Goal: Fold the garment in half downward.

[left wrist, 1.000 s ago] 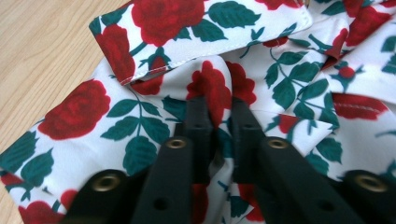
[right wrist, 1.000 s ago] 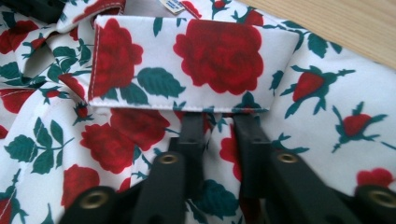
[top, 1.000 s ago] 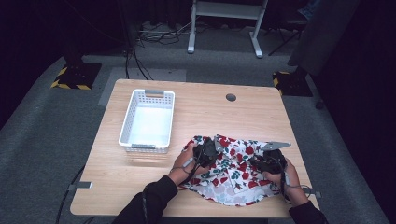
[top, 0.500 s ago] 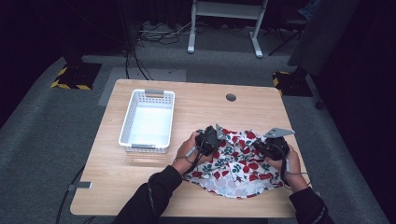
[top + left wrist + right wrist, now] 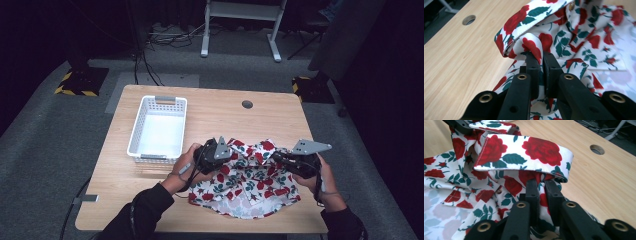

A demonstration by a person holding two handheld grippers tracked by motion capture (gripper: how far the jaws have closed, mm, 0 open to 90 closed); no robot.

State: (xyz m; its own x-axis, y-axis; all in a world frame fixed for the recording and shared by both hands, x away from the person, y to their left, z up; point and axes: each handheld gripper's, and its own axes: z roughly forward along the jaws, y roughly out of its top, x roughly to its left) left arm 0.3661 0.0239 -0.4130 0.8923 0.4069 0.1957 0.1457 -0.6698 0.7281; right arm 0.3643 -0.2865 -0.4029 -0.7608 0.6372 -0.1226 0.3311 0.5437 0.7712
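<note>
A white shirt (image 5: 250,186) printed with red roses and green leaves lies on the near right part of the wooden table (image 5: 225,107), its collar end raised. My left gripper (image 5: 231,151) pinches a fold of the cloth beside the collar (image 5: 537,56). My right gripper (image 5: 274,157) pinches the cloth under the folded collar band (image 5: 541,183). The jaws of both have just eased open slightly, and cloth still sits pressed between each pair. The shirt's buttoned front (image 5: 574,37) hangs between the two grippers. In the right gripper view the collar (image 5: 524,152) stands up stiff above the jaws.
A white plastic basket (image 5: 157,127) stands on the left half of the table, nothing in it that I can see. A round cable hole (image 5: 247,104) is in the tabletop near the far edge. Grey carpet and a white frame lie beyond the table.
Both hands have risen and carried the collar end of the shirt up off the table. The lower part of the shirt has been drawn along with it.
</note>
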